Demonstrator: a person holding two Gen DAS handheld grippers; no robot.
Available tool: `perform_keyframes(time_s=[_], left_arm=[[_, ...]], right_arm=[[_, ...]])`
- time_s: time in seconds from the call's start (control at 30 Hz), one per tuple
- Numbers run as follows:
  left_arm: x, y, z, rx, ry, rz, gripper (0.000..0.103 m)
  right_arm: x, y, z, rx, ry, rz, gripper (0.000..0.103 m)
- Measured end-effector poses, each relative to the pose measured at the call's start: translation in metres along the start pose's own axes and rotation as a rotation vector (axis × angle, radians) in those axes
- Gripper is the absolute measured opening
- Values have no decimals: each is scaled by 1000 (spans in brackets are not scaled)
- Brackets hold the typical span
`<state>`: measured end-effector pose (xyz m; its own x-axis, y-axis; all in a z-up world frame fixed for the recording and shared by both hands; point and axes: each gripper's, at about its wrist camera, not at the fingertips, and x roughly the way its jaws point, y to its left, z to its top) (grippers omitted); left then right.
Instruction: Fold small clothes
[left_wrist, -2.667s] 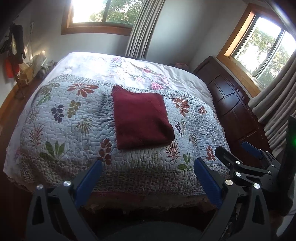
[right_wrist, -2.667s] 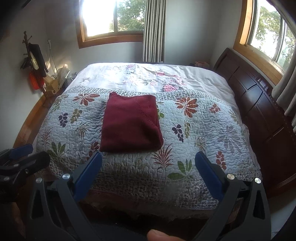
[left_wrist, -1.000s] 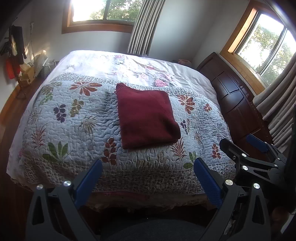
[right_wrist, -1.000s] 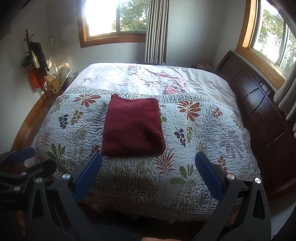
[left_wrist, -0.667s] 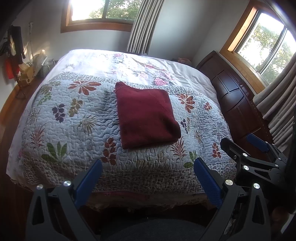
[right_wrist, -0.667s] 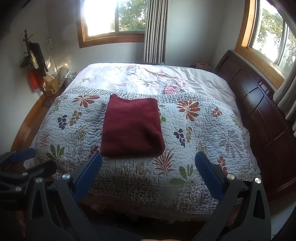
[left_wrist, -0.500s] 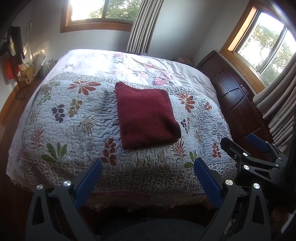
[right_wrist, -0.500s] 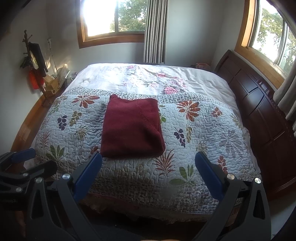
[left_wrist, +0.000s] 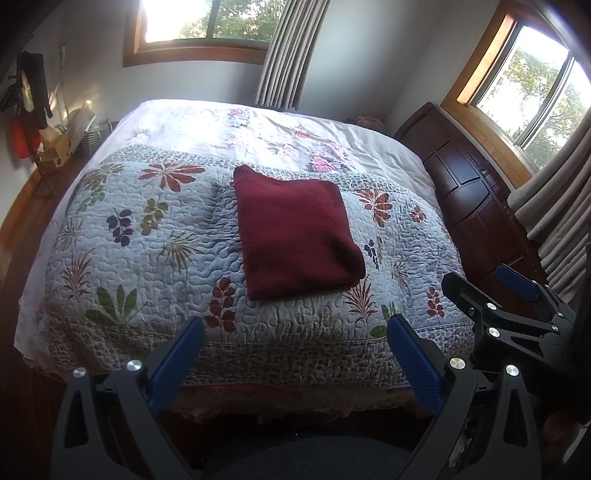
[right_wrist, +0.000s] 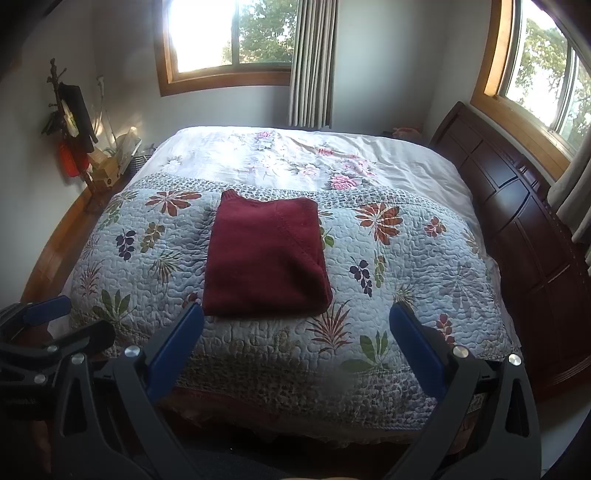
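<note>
Left wrist view. Left gripper (left_wrist: 293, 332) held back from the near edge of the bed (left_wrist: 399, 151), jaws spread wide, nothing between them. Dark red sweater (left_wrist: 295, 236) lying near the middle of the flowered quilt (left_wrist: 147, 251), folded to a thick rectangle, well apart from both grippers. Right gripper (left_wrist: 487, 284) seen off to the right, also short of the bed, jaws apart and empty. Dark wooden headboard (left_wrist: 476, 199) along the right side.

Right wrist view. Right gripper (right_wrist: 295, 325) facing the bed squarely, jaws spread, holding nothing. Sweater (right_wrist: 264, 258) straight ahead, rolled fold on the near edge, ribbed corner sticking out slightly at far left. Left gripper (right_wrist: 55, 317) at lower left, open too.

Handling, judged. Knit, soft, fairly thick, light for its bulk; no stiffness, so likely to sag and unfold if lifted by one layer. Not slippery: fuzzy surface against stitched quilt probably drags rather than slides. Best hold likely at the two near corners, pinching all layers together, one gripper each. Fold looks finished; only the far-left corner possibly wants tucking.
</note>
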<state>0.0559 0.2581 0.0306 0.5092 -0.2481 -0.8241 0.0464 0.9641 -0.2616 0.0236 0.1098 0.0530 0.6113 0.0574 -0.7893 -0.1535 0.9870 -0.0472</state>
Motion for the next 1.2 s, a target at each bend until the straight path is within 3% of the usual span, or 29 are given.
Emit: perform_keyframes(time_s=[1.2], left_arm=[[5,2,11,25,3,-8,99]], right_arm=[[5,0,3,-1,0,-8,100]])
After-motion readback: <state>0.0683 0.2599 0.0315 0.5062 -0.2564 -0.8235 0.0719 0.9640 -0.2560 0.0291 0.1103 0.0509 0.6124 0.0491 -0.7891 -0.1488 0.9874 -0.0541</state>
